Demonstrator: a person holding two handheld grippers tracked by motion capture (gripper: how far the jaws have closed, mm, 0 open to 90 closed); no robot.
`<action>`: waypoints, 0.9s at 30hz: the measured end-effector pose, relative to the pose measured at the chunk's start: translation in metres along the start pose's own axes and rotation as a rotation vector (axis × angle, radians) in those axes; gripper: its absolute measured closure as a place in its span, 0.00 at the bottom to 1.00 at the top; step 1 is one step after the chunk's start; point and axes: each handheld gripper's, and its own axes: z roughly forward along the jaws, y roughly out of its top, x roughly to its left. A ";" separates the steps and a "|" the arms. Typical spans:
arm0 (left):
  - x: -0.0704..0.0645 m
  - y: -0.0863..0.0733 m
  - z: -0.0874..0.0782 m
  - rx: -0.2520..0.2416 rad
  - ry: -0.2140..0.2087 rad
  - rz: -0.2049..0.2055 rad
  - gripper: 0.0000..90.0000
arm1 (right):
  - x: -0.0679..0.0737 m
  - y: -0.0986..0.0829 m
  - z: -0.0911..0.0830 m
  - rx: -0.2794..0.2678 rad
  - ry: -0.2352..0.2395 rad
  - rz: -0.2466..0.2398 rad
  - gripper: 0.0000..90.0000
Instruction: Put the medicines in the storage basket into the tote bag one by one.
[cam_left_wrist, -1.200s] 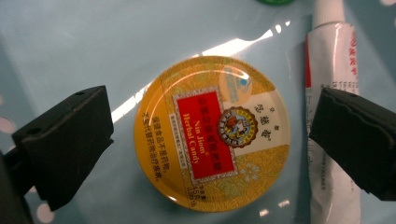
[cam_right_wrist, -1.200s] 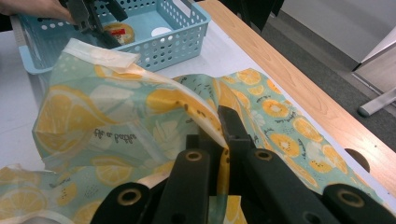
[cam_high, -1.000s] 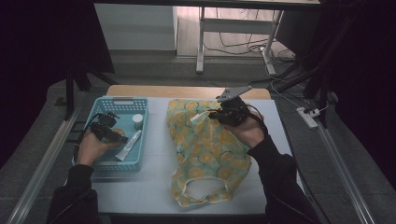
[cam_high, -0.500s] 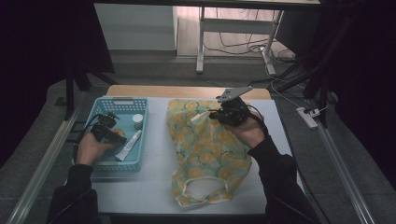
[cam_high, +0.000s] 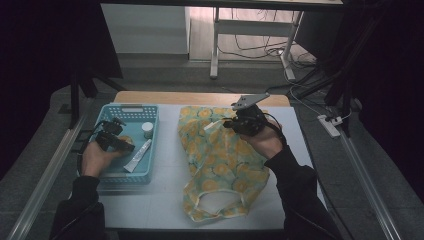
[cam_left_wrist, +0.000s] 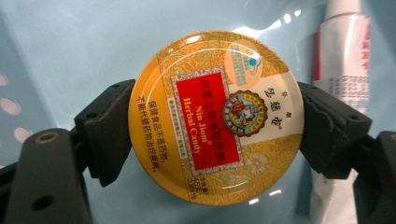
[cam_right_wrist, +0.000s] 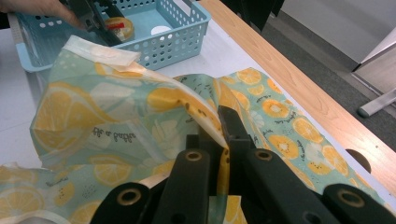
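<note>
Hardly anything has shifted since a second ago: both hands sit where they were, the left in the basket, the right at the bag.

The left gripper (cam_high: 116, 141) has its jaws closed on the round candy tin (cam_left_wrist: 215, 116), one pad at each side of its rim, lid facing up; the tin lies flat on the floor of the blue basket (cam_high: 152, 165), just beside the white tube (cam_high: 138, 156). Being round, it has no long axis; its label text runs crosswise between the jaws. The right gripper (cam_high: 231, 123) pinches a raised fold of the lemon-print bag (cam_high: 220, 165), whose length runs from the far edge toward the person. The bag lies to the right of the basket, so the tin's way goes rightward to the lifted edge.
</note>
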 end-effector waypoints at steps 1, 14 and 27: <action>0.000 0.000 -0.002 -0.009 -0.006 -0.002 0.23 | 0.000 0.000 0.000 0.001 -0.002 -0.001 0.99; -0.008 0.000 -0.035 -0.104 -0.033 0.039 0.22 | -0.002 0.000 -0.001 -0.002 0.003 0.007 0.99; -0.028 -0.011 -0.064 -0.164 -0.098 0.126 0.22 | -0.001 0.001 0.000 -0.003 0.004 0.005 0.99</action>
